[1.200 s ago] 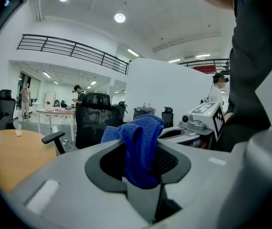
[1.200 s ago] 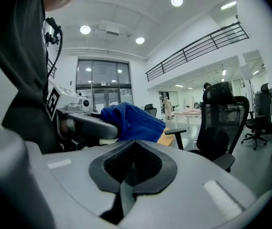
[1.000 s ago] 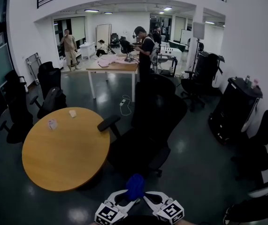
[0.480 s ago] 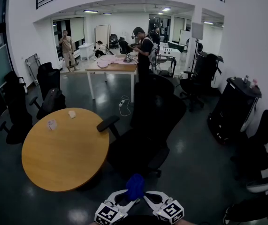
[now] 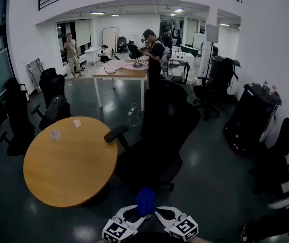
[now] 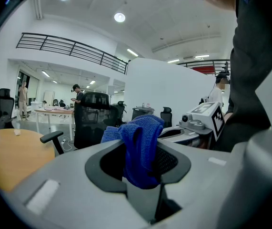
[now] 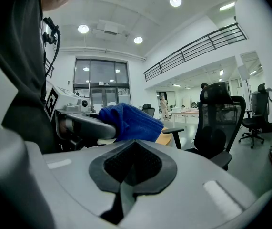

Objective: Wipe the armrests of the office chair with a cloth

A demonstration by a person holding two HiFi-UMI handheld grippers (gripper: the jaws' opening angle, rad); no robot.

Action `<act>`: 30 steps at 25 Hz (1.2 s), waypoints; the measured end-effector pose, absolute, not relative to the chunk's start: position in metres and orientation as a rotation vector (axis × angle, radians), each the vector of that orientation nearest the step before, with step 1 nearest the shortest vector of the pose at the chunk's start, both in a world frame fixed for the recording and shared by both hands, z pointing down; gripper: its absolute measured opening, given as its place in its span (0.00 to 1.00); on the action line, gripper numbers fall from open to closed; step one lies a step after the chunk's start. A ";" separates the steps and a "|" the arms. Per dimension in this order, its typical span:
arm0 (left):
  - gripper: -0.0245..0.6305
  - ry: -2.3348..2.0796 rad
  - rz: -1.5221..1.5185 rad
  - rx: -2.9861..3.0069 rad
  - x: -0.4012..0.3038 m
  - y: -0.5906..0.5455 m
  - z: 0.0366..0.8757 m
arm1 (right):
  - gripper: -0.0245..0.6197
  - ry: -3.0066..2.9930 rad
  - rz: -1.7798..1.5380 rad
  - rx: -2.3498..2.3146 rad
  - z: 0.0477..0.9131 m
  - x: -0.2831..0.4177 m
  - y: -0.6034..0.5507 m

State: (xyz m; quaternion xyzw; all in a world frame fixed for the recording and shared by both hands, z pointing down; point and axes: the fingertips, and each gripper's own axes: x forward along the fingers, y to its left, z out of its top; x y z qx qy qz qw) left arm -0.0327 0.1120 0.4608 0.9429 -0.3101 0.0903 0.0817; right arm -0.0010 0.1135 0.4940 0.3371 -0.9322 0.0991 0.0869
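While the left gripper (image 6: 143, 178) apparently clamps it, cloth (image 6: 138, 144) bulges past jaws

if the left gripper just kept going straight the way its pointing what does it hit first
Probably the black office chair ahead. The left gripper, shut on the blue cloth, points roughly at it, though depth is unclear.

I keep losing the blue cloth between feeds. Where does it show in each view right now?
Head view: the cloth sits at bottom centre, just above the lower edge.
Left gripper view: dead centre, pinched in the jaws.
Right gripper view: left of centre, beyond the shut, empty jaws.
Shared landmark: the black office chair, left of centre and on the right.
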 end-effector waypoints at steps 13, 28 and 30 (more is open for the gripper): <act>0.27 -0.935 0.279 2.810 -0.031 0.116 0.458 | 0.04 -2.780 0.305 0.994 0.493 0.001 0.117; 0.27 -0.947 0.285 2.809 -0.030 0.116 0.458 | 0.04 -2.805 0.299 0.952 0.490 0.001 0.118; 0.27 -0.947 0.285 2.811 -0.029 0.114 0.458 | 0.04 -2.805 0.302 0.956 0.491 0.002 0.117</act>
